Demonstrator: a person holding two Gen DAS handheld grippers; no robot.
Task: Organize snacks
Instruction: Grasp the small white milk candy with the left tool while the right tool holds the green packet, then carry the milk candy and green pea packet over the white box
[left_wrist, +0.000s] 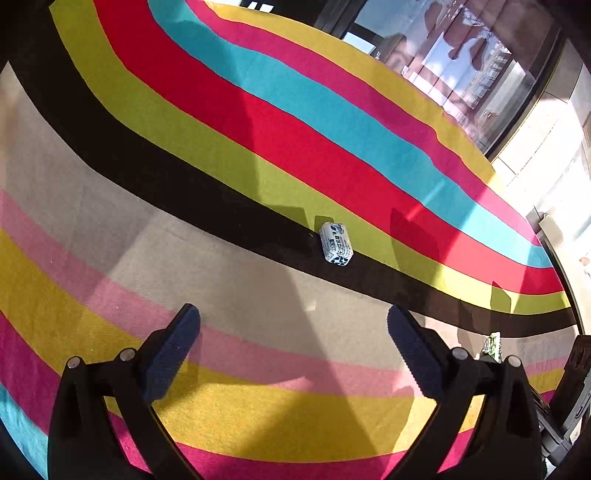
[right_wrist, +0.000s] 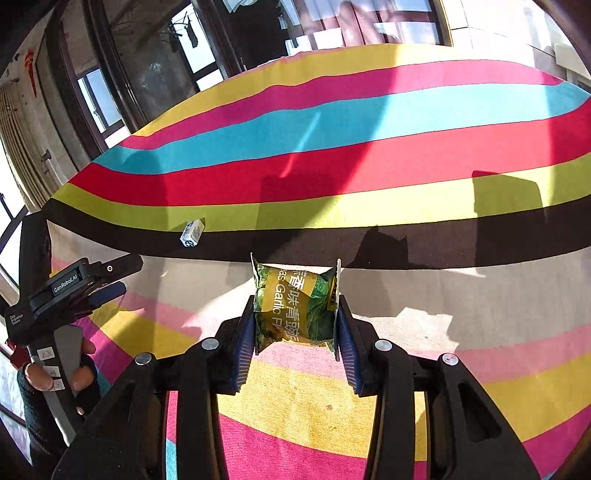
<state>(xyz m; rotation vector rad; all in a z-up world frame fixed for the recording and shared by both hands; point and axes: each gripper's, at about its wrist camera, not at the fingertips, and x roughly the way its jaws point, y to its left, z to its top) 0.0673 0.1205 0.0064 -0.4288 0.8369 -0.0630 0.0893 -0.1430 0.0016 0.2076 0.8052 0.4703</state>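
The right tongs (right_wrist: 295, 325) squeeze a crinkly green snack bag (right_wrist: 295, 306) between ribbed blue pads. The left tongs (left_wrist: 293, 350) gape wide, holding nothing. Ahead of them, a small white packet (left_wrist: 335, 243) lies on the striped woven cloth (left_wrist: 258, 417).

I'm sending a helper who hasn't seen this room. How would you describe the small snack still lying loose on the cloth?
Start from the striped cloth and find its black stripe. The small white packet with blue print lies at that stripe's edge beside the lime-green band. Unlike the green garlic packet clamped in the right gripper, nothing holds it.
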